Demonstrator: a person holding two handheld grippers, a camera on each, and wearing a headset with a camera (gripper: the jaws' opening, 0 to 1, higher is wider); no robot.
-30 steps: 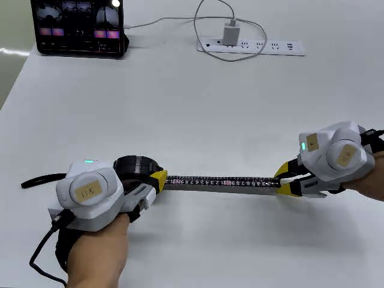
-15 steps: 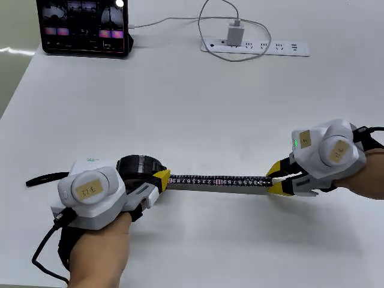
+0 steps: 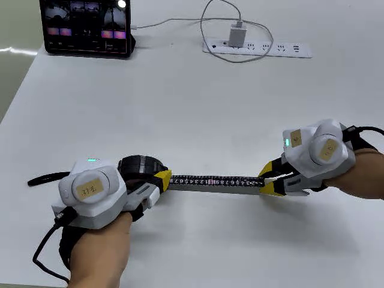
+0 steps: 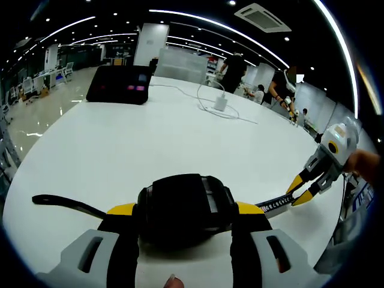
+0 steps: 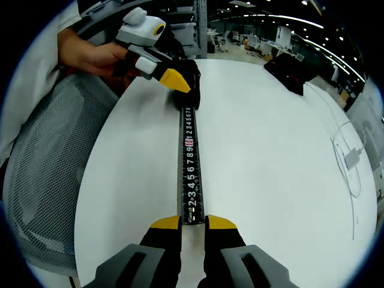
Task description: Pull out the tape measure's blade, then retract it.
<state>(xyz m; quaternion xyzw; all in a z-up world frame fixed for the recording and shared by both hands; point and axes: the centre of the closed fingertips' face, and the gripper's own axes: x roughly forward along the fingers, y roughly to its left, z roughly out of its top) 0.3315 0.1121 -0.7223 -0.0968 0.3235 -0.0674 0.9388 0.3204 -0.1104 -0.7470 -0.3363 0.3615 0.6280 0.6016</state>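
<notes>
On table (image 3: 210,108), left gripper (image 4: 186,211) clamping half-hidden tape measure (image 3: 139,167), right gripper (image 5: 193,223) pinching blade (image 5: 191,168), tip hidden

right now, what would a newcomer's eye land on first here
The tape measure blade lies stretched across the near side of the white table. The left claw grips its black case; the right claw pinches the blade's tip. A lit tablet stands at the far left corner.

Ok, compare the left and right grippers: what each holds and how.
The left gripper clamps the tape measure's black case; the right gripper pinches the tip of the blade. The left gripper's fingers stand wide around the case; the right gripper's nearly meet. Both hold the same tape measure.
</notes>
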